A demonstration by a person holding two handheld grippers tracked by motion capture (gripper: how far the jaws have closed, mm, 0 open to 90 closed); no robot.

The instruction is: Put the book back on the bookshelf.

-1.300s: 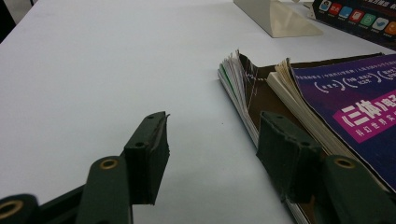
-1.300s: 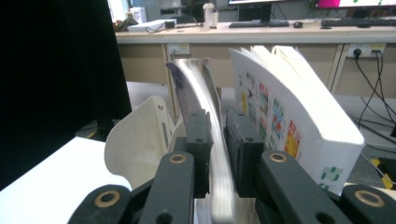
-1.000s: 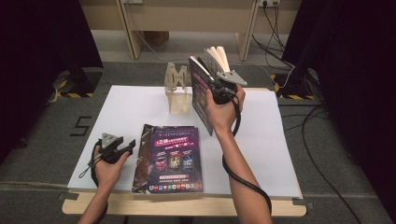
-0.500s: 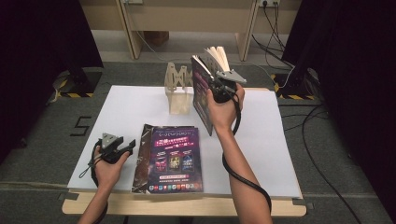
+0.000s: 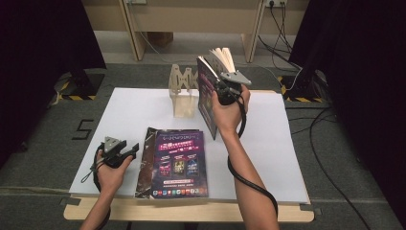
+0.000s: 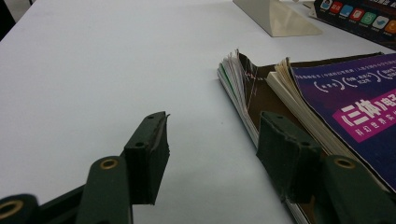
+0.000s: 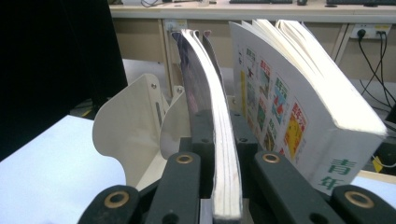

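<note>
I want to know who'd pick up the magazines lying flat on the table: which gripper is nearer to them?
Left. The left gripper rests open beside the flat magazines' left edge, one jaw against them. The right gripper is raised farther back, shut on an upright magazine.

White table (image 5: 134, 115) lies open leftward; the rack (image 5: 183, 93) and flat magazine (image 5: 177, 163) block the middle.

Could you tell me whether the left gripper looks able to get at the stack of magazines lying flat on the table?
Probably yes: the left gripper rests open right beside the stack of magazines, nothing between them.
</note>
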